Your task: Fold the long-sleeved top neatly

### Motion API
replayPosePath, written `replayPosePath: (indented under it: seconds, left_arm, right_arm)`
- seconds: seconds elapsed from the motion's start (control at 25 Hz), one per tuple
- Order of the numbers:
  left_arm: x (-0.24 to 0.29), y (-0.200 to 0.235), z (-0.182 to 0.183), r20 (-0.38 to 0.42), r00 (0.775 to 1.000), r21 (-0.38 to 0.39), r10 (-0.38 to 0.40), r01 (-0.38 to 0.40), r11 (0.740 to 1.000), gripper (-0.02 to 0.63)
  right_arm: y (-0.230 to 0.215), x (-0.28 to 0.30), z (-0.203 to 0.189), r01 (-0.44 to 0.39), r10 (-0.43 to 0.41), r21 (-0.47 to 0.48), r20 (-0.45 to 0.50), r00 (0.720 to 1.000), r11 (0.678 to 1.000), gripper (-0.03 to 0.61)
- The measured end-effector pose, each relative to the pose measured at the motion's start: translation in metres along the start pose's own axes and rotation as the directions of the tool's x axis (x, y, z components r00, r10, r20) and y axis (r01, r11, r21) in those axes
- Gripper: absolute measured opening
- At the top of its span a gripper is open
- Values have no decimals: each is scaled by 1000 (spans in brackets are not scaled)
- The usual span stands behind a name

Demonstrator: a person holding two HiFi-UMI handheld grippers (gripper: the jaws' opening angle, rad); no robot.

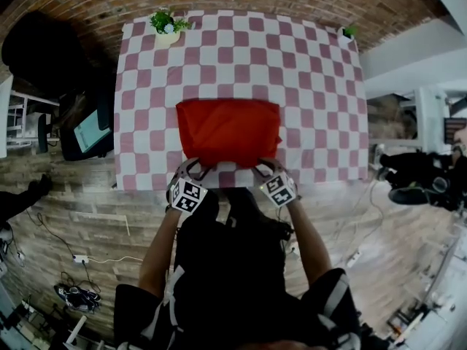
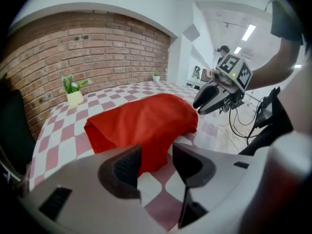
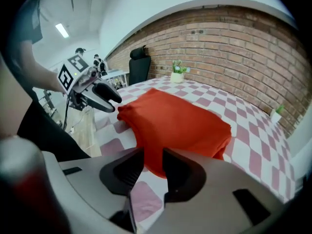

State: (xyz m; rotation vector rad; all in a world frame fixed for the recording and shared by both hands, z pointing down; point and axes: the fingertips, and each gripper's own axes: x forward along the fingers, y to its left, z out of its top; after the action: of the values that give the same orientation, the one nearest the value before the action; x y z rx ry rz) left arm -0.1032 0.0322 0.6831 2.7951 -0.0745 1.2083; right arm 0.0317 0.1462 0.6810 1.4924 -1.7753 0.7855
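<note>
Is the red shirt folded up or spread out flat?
Folded. The red shirt lies as a small thick rectangle on the checked table, with no sleeves showing.

Person wears black clothing (image 1: 226,268), lower centre of head view. Left tool (image 1: 188,168) and right tool (image 1: 267,168): light grey shells, dark ribbed pads (image 2: 127,165), each bearing a white cube (image 1: 187,195) with black square markers.

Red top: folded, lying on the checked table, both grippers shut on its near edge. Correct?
No. The red top is folded on the checked table, but the left gripper and right gripper are open at its near edge: jaws apart, nothing pinched. Both gripper views show it.
</note>
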Motion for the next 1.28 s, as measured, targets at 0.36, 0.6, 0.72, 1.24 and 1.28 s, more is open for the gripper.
replayPosePath:
  seconds: [0.36, 0.6, 0.72, 1.24, 1.28]
  left_arm:
    - [-85, 27, 80, 240, 907, -325, 346, -261, 909, 6]
    - [-119, 32, 108, 244, 812, -473, 530, -377, 796, 6]
    - [-131, 28, 117, 240, 784, -539, 572, -383, 750, 6]
    - [-103, 15, 89, 137, 804, -695, 579, -338, 635, 172]
    - [-97, 17, 82, 124, 813, -706, 569, -330, 627, 178]
  right_arm:
    - [-13, -76, 110, -44, 31, 39, 304, 952, 998, 8]
    - [-16, -105, 176, -90, 92, -24, 403, 910, 996, 8]
    - [-16, -112, 197, -126, 133, -45, 438, 889, 991, 8]
    - [-20, -90, 251, -237, 297, -193, 406, 864, 952, 119]
    - [-17, -83, 255, -247, 313, -214, 375, 872, 945, 129]
